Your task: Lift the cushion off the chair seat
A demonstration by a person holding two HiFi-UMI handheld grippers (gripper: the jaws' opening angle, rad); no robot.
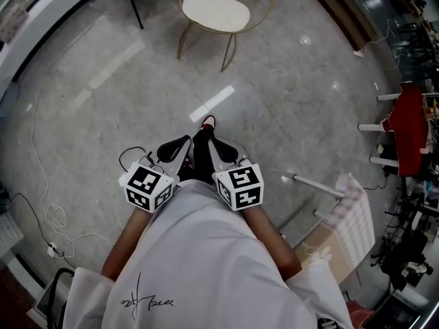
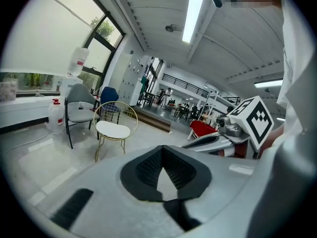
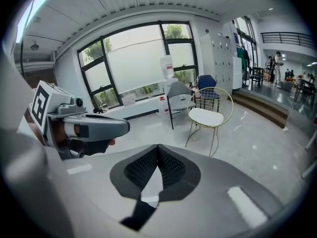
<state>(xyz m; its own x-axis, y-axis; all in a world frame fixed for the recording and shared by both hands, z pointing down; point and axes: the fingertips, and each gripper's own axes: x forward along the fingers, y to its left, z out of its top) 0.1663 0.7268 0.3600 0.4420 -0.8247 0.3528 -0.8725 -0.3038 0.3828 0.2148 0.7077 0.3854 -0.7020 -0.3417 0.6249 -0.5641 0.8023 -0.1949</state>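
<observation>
Pale marble floor (image 1: pixel 96 122) all round. Head view: a white cushion (image 1: pixel 215 10) lies on the gold chair (image 1: pixel 230 52) at top centre, well apart from the left gripper (image 1: pixel 180 146) and right gripper (image 1: pixel 218 149) at mid-frame. Left gripper view: jaws together, empty, chair at centre left. Right gripper view: jaws likewise together and empty, chair at centre right.

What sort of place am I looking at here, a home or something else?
Probably a big open workspace or showroom, not a home. It has a wide polished stone floor, tall windows next to a row of white lockers, and an upper gallery with a railing.
</observation>
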